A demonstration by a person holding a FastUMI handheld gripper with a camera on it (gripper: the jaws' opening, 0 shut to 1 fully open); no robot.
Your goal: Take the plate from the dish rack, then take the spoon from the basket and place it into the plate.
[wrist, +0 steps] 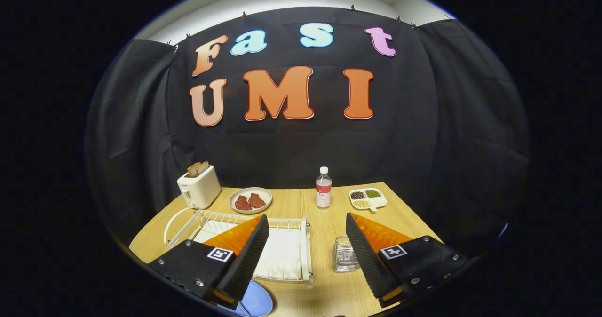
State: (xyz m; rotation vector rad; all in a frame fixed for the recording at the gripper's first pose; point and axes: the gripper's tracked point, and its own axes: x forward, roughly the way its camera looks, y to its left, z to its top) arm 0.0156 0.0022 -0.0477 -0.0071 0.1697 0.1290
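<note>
Jaws wide apart, holding nothing.

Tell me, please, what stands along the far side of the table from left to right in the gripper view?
Toaster → plate of meat → bottle → divided dish of beans. The open gripper is held above the near side.

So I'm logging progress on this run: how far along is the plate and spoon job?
Done, it seems: the blue plate lies on the table in front of the dish rack, beside the left finger, and the rack looks empty. In hand: nothing; the gripper is open, its fingers wide apart. Left: the spoon. I cannot make one out in the clear basket just ahead of the right finger, and none lies on the plate.
</note>
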